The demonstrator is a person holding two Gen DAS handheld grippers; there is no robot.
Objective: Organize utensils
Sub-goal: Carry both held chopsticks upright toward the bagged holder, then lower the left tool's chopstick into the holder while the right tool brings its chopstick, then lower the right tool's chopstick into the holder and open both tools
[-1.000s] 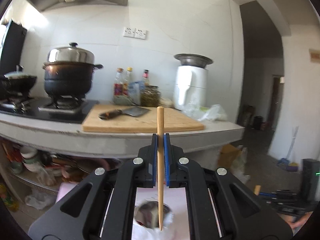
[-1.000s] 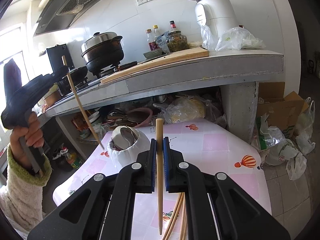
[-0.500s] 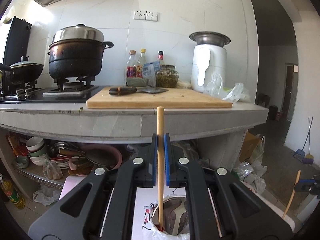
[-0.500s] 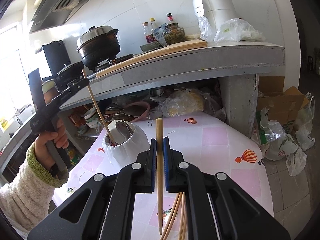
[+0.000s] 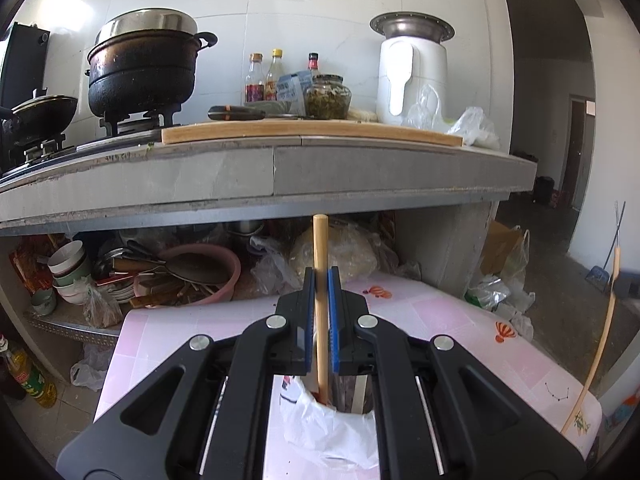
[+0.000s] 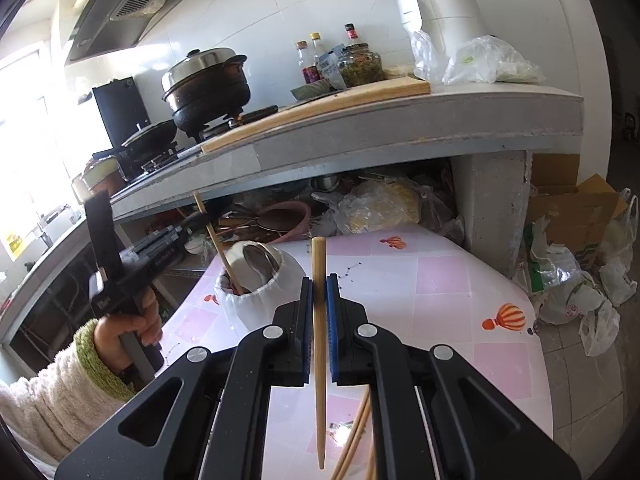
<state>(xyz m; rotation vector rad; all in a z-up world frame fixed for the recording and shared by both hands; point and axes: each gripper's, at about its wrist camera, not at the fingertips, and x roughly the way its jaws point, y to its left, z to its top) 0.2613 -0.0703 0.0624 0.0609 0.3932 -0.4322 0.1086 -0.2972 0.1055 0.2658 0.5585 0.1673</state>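
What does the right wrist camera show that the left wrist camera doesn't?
Only the right wrist view shows the person's hand holding the left gripper, the range hood, and loose chopsticks lying on the table. Only the left wrist view shows an oil bottle on the floor and the stacked bowls under the counter. Both show a chopstick going into the bag-lined utensil holder, the pink table, the black pot and the cutting board.

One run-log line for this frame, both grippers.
left gripper: shut on wooden chopstick, tip in bag-lined white holder | right gripper: shut on second chopstick, waiting
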